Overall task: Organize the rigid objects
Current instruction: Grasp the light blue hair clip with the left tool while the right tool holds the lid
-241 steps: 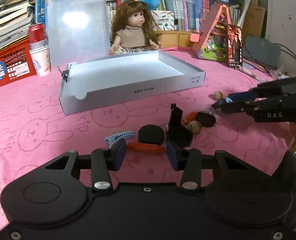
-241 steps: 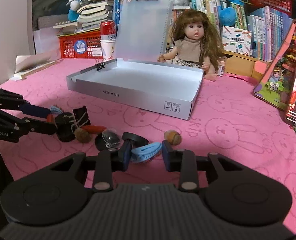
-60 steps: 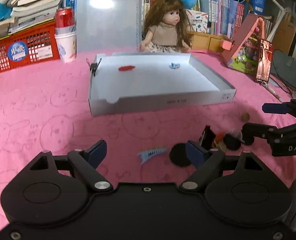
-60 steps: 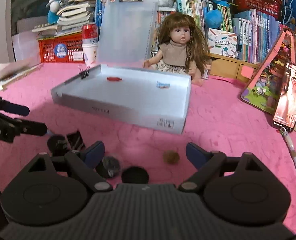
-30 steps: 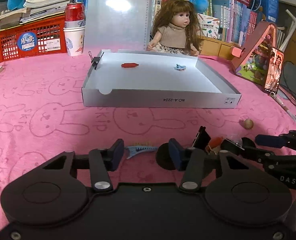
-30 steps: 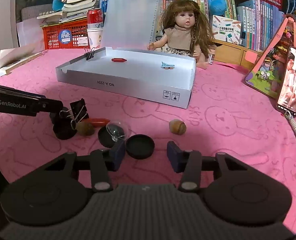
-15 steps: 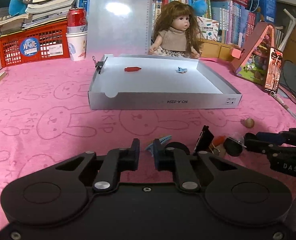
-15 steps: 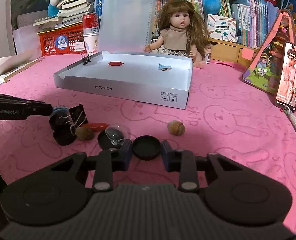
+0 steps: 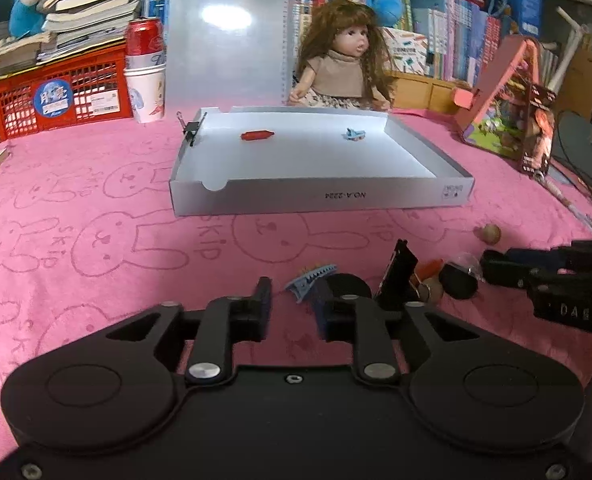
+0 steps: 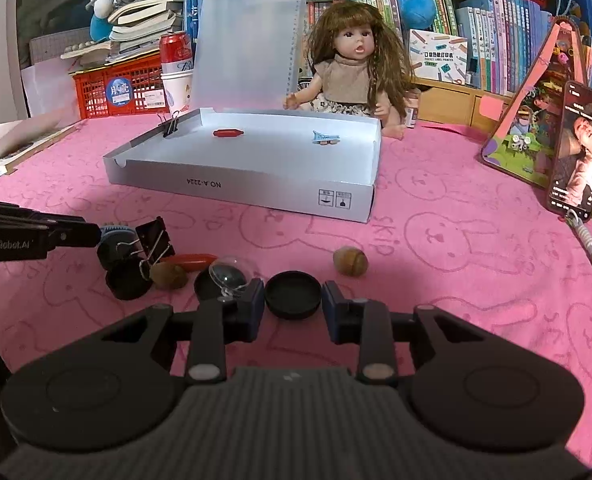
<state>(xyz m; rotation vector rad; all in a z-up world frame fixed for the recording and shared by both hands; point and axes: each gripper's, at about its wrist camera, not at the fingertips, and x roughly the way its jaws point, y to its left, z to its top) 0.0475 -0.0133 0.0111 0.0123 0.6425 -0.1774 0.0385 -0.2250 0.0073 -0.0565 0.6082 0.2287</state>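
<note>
Right hand-held gripper (image 10: 293,305) clamps the black lid (image 10: 293,295); left hand-held gripper (image 9: 291,305), jaws just reopened, stands narrow around the blue hair clip (image 9: 310,277); the lid's shallow rim could slip free on lifting.

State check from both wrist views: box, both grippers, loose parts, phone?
white shallow cardboard box: open-topped, on the pink cloth
red capsule-shaped piece: lying in the box
small blue hair clip: lying in the box
right gripper: jaws just closed, shut on black round cap
left gripper: jaws just opened; blue toothed hair clip at its tips, not pressed
phone: screen on
</note>
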